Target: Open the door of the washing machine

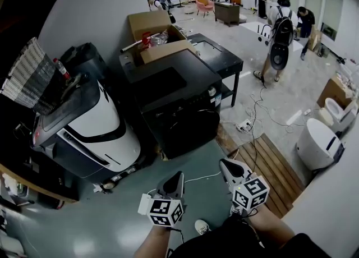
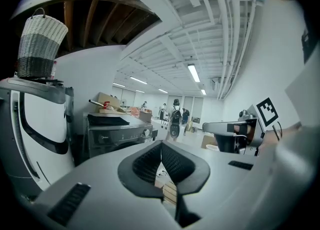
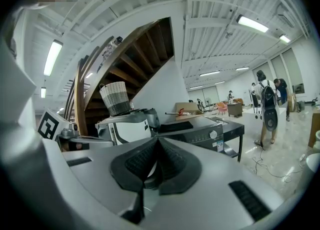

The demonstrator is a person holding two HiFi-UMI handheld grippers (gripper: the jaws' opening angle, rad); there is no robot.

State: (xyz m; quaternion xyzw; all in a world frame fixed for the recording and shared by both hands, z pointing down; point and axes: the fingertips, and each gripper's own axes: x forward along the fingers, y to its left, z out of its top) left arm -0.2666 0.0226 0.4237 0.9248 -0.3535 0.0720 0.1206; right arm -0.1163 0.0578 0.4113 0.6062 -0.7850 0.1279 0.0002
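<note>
The left hand-held gripper [image 1: 177, 177] has its two jaws pressed together with nothing between them. The right hand-held gripper [image 1: 225, 166] is the same: jaws together and empty. In the head view both are held low, side by side but apart, the left one at about 6 o'clock of the picture and the right one at about 5 o'clock. Both point toward 12 o'clock.

In that direction, well apart from the two tips, the black front-loading washing machine [image 1: 168, 86] stands on the grey floor [image 1: 84, 223]. Its round dark door [image 1: 188, 130] is on the front that faces the person, and it looks closed. At the back of the machine's top, toward 11 o'clock, an open brown cardboard box [image 1: 154, 30] shows. At 9 o'clock of the machine stands a white and black rounded appliance [image 1: 98, 119], and a grey and white woven basket [image 1: 28, 77] sits on it. At 2 o'clock, farther in the room, is a person with a black backpack [image 1: 279, 32].
</note>
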